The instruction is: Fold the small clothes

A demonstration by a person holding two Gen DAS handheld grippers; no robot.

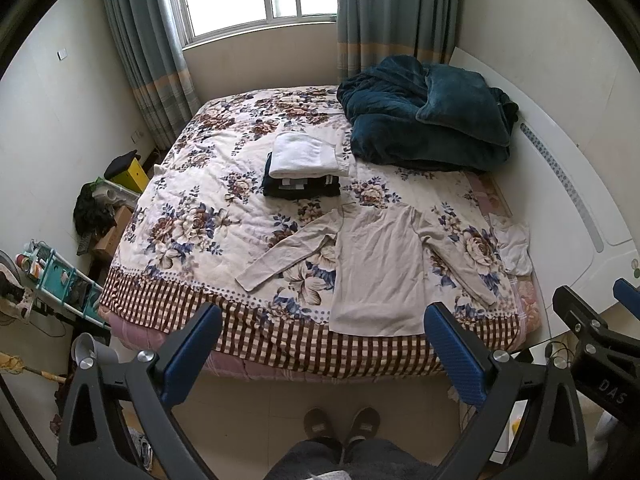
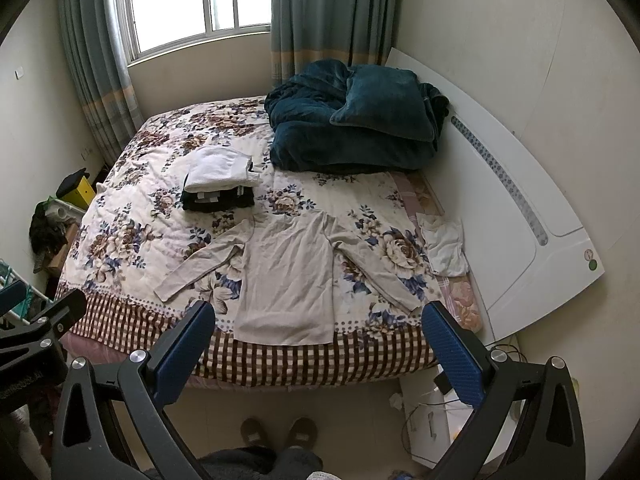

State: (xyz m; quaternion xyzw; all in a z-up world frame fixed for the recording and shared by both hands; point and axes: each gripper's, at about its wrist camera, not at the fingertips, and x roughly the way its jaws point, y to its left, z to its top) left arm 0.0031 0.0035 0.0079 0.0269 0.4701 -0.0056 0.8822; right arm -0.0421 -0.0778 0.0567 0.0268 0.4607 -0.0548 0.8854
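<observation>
A beige long-sleeved shirt point(image 1: 380, 264) lies flat on the floral bed cover point(image 1: 192, 216), sleeves spread, hem at the bed's near edge; it also shows in the right wrist view point(image 2: 288, 276). A stack of folded clothes point(image 1: 304, 164), white on top of dark ones, sits behind it, also seen in the right wrist view point(image 2: 220, 180). A small crumpled white garment point(image 1: 514, 246) lies at the bed's right edge, also in the right wrist view point(image 2: 444, 244). My left gripper point(image 1: 324, 320) and right gripper point(image 2: 320, 320) are both open and empty, held above the floor in front of the bed.
A dark teal blanket and pillow point(image 1: 432, 120) are piled at the bed's far right. A white headboard point(image 2: 520, 216) runs along the right. Clutter and a teal rack point(image 1: 60, 280) stand left of the bed. The person's slippered feet point(image 1: 340, 428) are on the floor below.
</observation>
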